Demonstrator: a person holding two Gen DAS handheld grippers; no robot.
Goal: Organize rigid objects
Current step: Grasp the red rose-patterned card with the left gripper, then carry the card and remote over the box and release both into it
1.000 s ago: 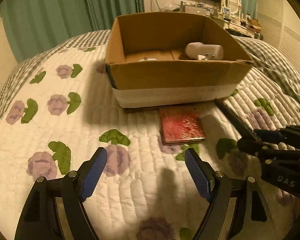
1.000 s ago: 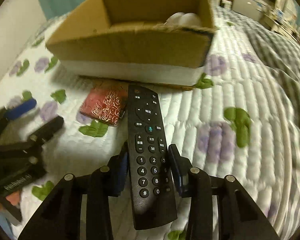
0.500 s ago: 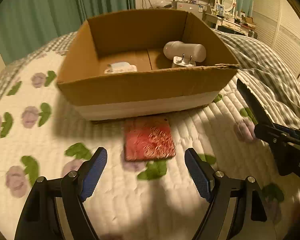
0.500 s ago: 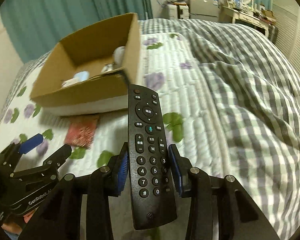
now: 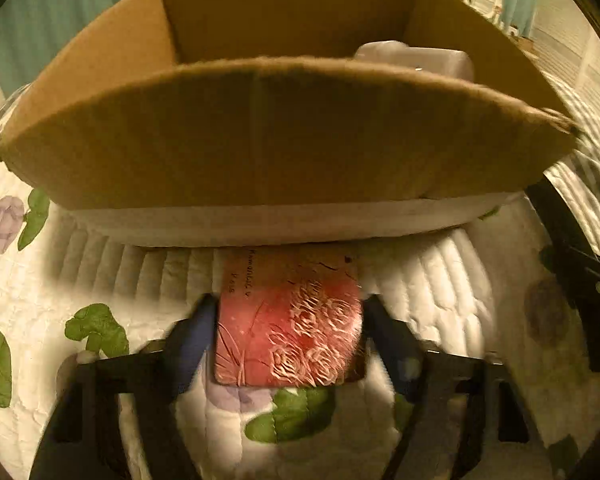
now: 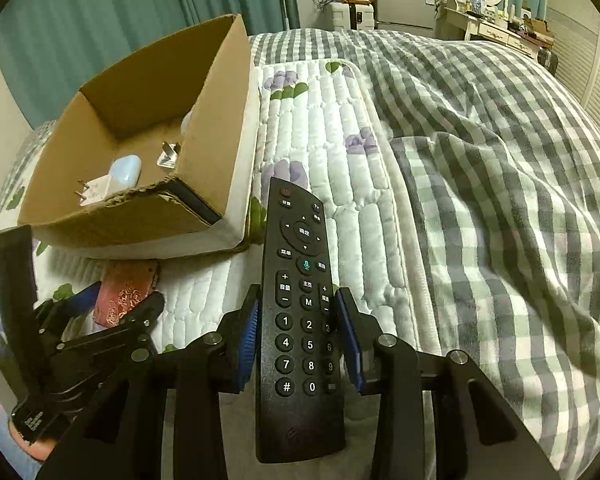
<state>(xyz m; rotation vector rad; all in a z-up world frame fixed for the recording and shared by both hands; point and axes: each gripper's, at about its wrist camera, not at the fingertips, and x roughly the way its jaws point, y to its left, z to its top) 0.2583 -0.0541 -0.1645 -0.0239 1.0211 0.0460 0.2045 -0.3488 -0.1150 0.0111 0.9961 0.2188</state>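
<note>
Bedding covers the whole scene: a grey checked blanket (image 6: 500,168) lies beside a white quilted pad (image 6: 332,152) printed with purple flowers and green leaves. On the pad stands an open cardboard box (image 5: 284,136) with a white band along its base. Inside it, the right wrist view shows a white plug adapter (image 6: 96,190), a pale blue rounded case (image 6: 125,171) touching it, and a second plug (image 6: 169,155) near the right wall; the left wrist view shows only a white rounded item (image 5: 416,58) above the near wall.

The right tongs (image 6: 298,340) are clenched on a black remote control (image 6: 300,320), gripping it at its number keys, its power-button end pointing away, raised above the pad just beside the box's corner.

The left tongs (image 5: 288,332) are blurred; their blue fingers (image 5: 198,324) sit at either side of a flat red card case (image 5: 288,328) with a floral pattern, which lies on the pad against the box's front wall. Whether they press it or merely bracket it, I cannot tell.
</note>
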